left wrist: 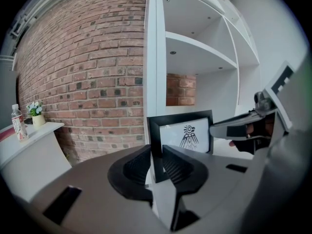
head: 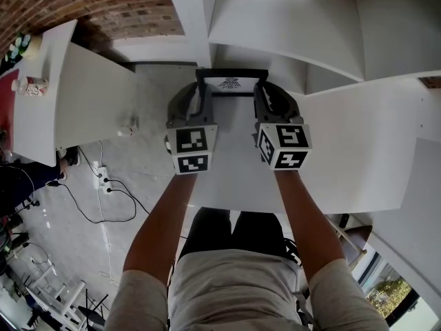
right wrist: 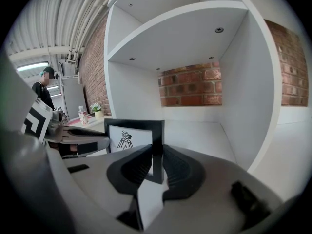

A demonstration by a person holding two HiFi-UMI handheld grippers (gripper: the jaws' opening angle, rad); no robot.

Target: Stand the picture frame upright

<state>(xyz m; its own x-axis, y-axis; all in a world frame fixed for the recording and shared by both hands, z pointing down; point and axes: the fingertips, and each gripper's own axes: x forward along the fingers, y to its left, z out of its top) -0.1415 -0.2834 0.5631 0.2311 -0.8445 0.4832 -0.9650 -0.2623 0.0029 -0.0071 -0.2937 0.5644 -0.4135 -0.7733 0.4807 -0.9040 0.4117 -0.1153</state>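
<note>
The picture frame [head: 231,83] stands crosswise just ahead, its long axis spanning both, left gripper [left wrist: 157,164] pinching its left side bar, right gripper [right wrist: 157,162] pinching its right, equally near

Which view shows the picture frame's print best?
Left gripper view: the picture frame faces it, print large. Right gripper view shows it smaller, its lower part hidden. Head view looks down on its top edge, print foreshortened.
</note>
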